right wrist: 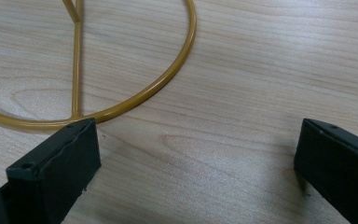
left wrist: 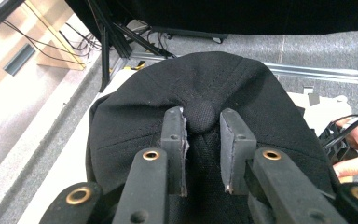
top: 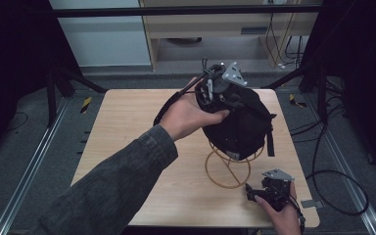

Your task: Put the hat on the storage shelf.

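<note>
A black cap (top: 242,125) is seen seated on a yellow wire stand (top: 227,169) near the middle of the wooden table (top: 127,142), its crown facing up and away from the person. The left gripper (left wrist: 201,122) is held at the top of the crown, its jaws drawn in as narrow as they go around the cap's top button (left wrist: 200,115), the pads just beside or touching it; a firm pinch cannot be confirmed. The right gripper (top: 267,188) is rested on the table beside the stand's ring base (right wrist: 135,98), jaws spread wide, nothing between them. The cap is judged already placed or about to be lifted; release or lift remains.
</note>
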A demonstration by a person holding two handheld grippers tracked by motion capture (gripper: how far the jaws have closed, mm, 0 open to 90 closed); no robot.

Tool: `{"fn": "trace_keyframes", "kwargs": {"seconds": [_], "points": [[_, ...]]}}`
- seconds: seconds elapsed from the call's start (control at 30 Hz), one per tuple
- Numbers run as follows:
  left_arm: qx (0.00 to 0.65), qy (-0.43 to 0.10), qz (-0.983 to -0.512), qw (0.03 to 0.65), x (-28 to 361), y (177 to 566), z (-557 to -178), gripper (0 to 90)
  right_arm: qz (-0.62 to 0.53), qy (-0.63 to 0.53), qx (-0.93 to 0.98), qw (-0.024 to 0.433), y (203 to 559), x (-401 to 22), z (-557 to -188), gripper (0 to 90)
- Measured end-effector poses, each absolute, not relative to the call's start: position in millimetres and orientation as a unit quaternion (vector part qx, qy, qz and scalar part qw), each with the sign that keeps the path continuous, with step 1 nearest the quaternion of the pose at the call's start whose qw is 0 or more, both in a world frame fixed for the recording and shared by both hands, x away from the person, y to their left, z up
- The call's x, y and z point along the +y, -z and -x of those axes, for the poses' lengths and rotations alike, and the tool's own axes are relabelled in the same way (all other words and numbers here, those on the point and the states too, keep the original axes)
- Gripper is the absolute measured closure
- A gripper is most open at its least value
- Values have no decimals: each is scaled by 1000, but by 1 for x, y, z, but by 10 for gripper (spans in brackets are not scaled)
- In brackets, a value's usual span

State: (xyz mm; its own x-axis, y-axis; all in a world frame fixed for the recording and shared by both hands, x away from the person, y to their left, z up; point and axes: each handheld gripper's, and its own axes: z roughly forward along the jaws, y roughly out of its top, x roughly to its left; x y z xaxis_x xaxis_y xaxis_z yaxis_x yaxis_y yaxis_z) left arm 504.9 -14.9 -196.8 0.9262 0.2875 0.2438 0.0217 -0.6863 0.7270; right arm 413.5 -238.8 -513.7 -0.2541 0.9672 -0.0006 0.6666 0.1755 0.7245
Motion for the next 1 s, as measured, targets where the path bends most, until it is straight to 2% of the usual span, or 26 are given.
{"fn": "trace_keyframes", "kwargs": {"seconds": [1.0], "points": [[89,-147,-914,367,-30,229,-512,733,-560,-312,728,242,514,-239,-414,4]]}}
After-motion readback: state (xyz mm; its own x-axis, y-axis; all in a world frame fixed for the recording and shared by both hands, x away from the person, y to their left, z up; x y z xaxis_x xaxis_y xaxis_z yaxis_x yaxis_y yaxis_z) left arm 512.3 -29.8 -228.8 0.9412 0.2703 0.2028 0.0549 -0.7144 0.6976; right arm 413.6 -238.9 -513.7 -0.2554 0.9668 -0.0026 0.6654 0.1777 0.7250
